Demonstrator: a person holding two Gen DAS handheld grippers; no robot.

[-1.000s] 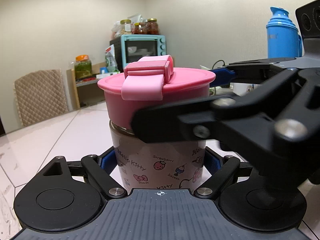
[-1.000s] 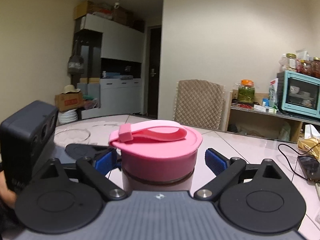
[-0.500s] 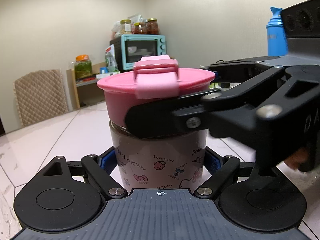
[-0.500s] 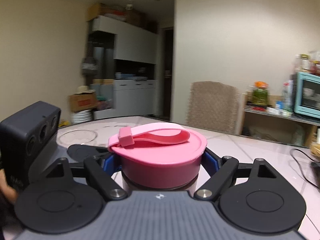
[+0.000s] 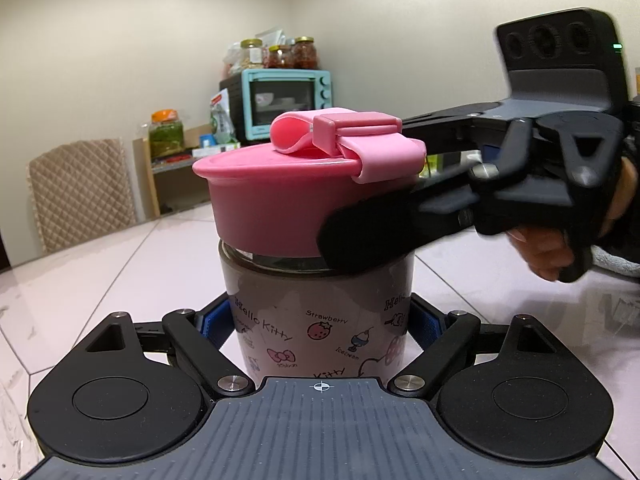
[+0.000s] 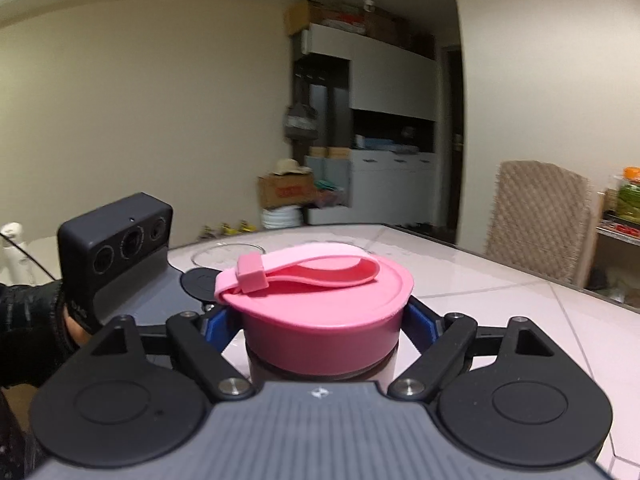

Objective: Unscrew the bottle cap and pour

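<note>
A Hello Kitty bottle [image 5: 320, 320] with dark liquid stands upright on the white tiled table. My left gripper [image 5: 320, 322] is shut on its body, blue pads on both sides. A pink cap [image 5: 288, 204] with a strap loop tops it. My right gripper [image 6: 324, 320] is shut on the pink cap [image 6: 324, 332], pads against both sides. In the left wrist view the right gripper [image 5: 384, 236] reaches in from the right, one black finger [image 5: 372, 236] across the cap's front. The left gripper's camera block [image 6: 116, 248] shows at the left in the right wrist view.
A clear glass bowl [image 6: 228, 252] sits on the table beyond the bottle in the right wrist view. A quilted chair [image 5: 80, 192] stands at the table's far edge. A teal toaster oven [image 5: 288, 102] and jars stand on a shelf behind.
My right gripper closed on the pink cap and turned with it; the strap clasp swung from the cap's front left to its right side. The bottle and left gripper stayed put.
</note>
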